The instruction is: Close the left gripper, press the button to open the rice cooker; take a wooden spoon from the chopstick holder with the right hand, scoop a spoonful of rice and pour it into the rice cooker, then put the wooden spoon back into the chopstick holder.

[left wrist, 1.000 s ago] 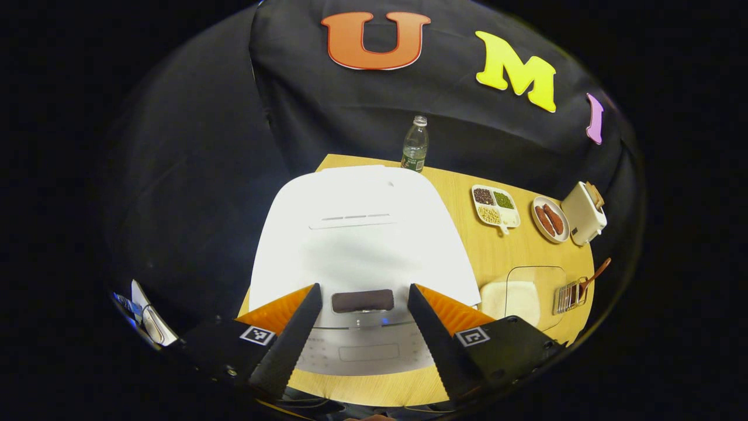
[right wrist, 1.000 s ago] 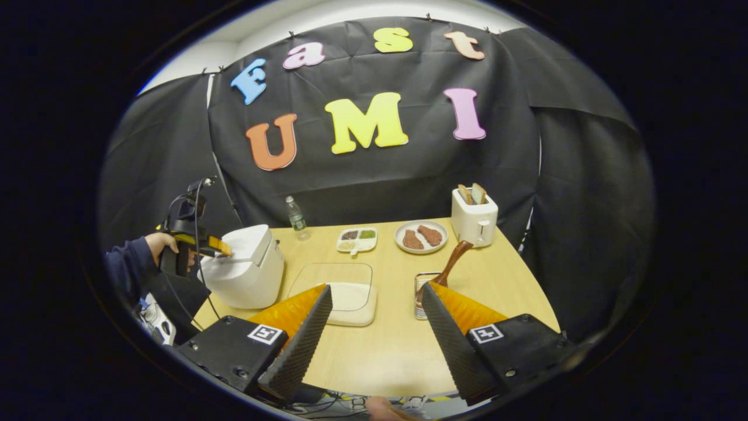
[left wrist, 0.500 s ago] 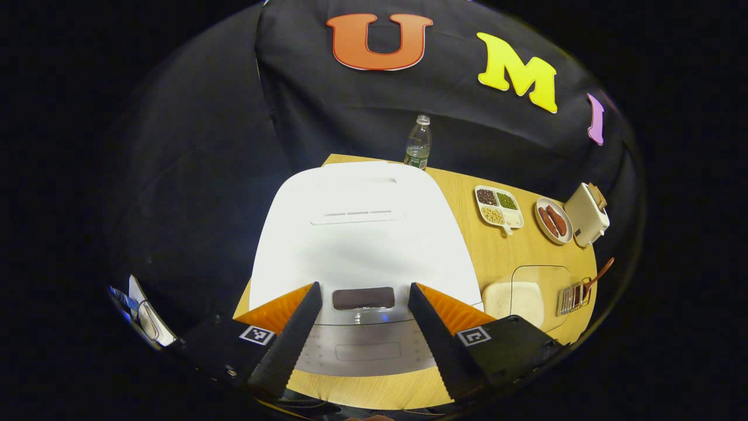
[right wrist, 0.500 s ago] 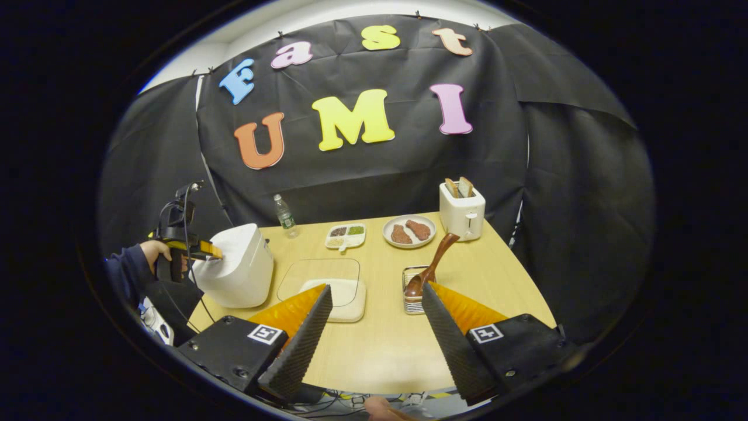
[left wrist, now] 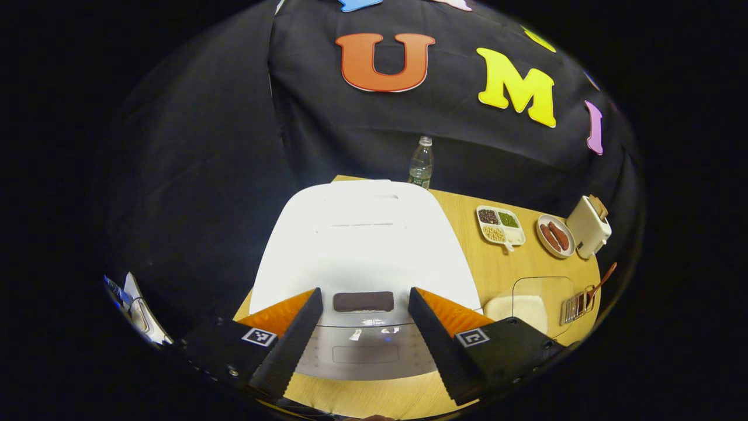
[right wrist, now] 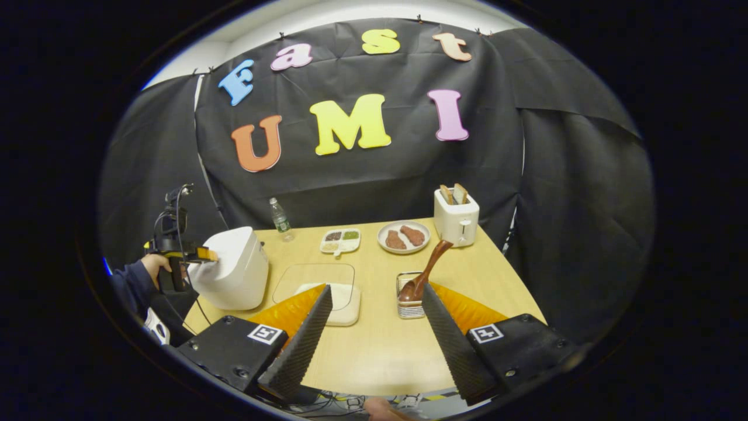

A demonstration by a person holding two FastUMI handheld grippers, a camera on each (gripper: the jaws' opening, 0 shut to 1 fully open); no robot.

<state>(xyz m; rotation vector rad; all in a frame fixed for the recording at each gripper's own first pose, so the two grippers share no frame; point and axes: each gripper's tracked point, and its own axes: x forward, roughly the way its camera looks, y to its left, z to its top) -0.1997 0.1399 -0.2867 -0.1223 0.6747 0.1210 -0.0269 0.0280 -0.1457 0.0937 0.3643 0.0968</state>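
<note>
White cooker: one rice cooker (left wrist: 362,245), lid down, dark button (left wrist: 363,301) seen between spread left gripper (left wrist: 363,351) fingers.
Right gripper view: hand (right wrist: 156,264) seen; right gripper (right wrist: 377,345) spread, empty.
Spoon: one wooden spoon (right wrist: 425,275) in chopstick holder (right wrist: 409,295), right of cooker.

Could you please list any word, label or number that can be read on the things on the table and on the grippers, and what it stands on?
No text can be read here.
Water bottle: label too small to read.
Rice cooker: marks on its front panel are blurred.
Left gripper and right gripper: square coded tags, patterns without words.
</note>
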